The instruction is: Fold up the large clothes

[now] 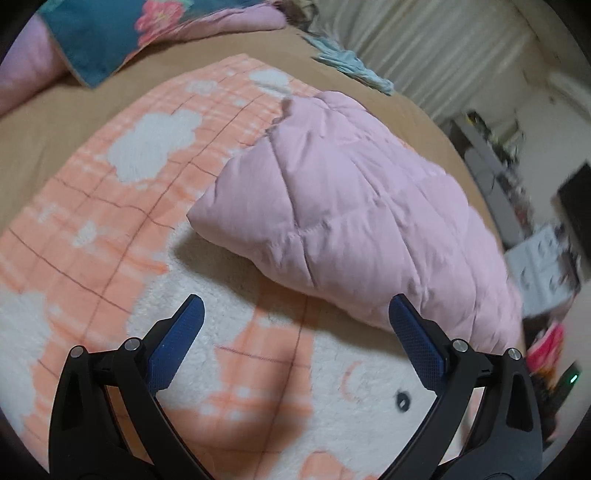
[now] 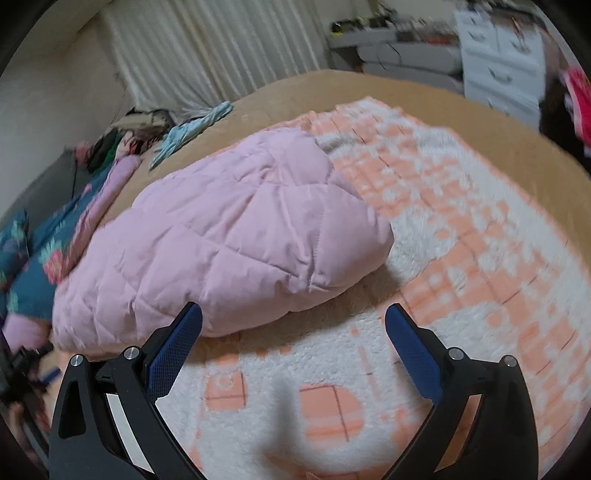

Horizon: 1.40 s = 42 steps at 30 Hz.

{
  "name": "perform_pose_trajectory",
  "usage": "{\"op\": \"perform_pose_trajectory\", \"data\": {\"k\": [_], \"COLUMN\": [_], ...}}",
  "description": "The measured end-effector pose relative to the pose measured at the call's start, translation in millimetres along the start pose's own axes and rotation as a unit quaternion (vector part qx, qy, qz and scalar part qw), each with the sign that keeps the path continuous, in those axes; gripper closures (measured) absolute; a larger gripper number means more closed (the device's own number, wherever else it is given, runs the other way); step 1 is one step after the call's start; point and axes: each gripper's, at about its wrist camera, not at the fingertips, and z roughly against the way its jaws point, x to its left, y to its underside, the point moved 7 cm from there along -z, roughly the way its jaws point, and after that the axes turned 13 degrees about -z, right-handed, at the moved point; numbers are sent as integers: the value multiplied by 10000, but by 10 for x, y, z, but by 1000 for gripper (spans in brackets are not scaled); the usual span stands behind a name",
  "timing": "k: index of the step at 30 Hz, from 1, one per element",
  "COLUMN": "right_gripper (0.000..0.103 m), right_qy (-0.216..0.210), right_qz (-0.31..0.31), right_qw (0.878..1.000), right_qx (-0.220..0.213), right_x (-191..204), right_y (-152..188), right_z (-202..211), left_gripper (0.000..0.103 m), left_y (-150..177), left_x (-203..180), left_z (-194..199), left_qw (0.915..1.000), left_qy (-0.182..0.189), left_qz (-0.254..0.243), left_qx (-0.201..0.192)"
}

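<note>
A pink quilted padded garment [image 1: 351,206] lies folded into a puffy bundle on an orange-and-white fleece blanket [image 1: 122,206]. In the right wrist view the same pink garment [image 2: 229,236] sits left of centre on the fleece blanket [image 2: 461,236]. My left gripper [image 1: 295,306] is open, its blue pads wide apart, hovering over the blanket just short of the bundle's near edge. My right gripper [image 2: 293,314] is open too, its left pad close to the bundle's near edge, nothing held between the fingers.
The blanket covers a tan bed [image 1: 48,133]. A teal floral quilt [image 1: 103,33] with pink lining lies at the far side, a light blue cloth [image 2: 195,127] near the curtain [image 2: 207,48]. A white drawer unit [image 2: 498,62] and cluttered shelf stand beyond the bed.
</note>
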Motion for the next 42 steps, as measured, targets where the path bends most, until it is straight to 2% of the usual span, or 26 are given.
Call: {"op": "perform_pose_trajectory", "data": {"k": [8,11,18,20,30,34,35,37,40,42], "right_gripper": [4,4,4,4,5,28,34,41,49,53], "right_qy": [-292,-295,-563,-623,-887,-1052,-1091,-1105,-1068,-1026], "right_qz": [-898,-942,-1156,-1185,-1299,-1057,-970,-798,-524,-328], "right_qw": [9949,9939,9900,9892,9862,9879,9885,9901,9926,9941], "right_qx": [367,485,583,599,522,419,390,330,259,142], "right_x": [-49,-42,-42,-22,-6,74,98,164,247,322], "right_y": [-92,-109,-161,-175,-279,-307,-310,-313,-325,-342], "right_z": [-318,-457,-672,-741,-972,-987,-972,-955,-908,-861], "left_gripper": [9,9,8,8,8,8,9,15,28,42], "left_y": [-69,-72,-154,-186,-309,-327,-348,-370,-416,-462], "left_x": [43,76,80,70,18,-16,-48,-80,-167,-213], "left_z": [-322,-459,-669,-731,-821,-815,-825,-835,-769,-738], "left_qw": [9961,9909,9820,9807,9849,9878,9887,9904,9935,9945], "left_qy": [402,675,1023,1056,933,828,792,722,596,554], "left_qz": [767,1152,1581,1642,1458,1306,1258,1153,897,773], "left_qx": [169,168,107,96,-91,-181,-204,-251,-373,-438]}}
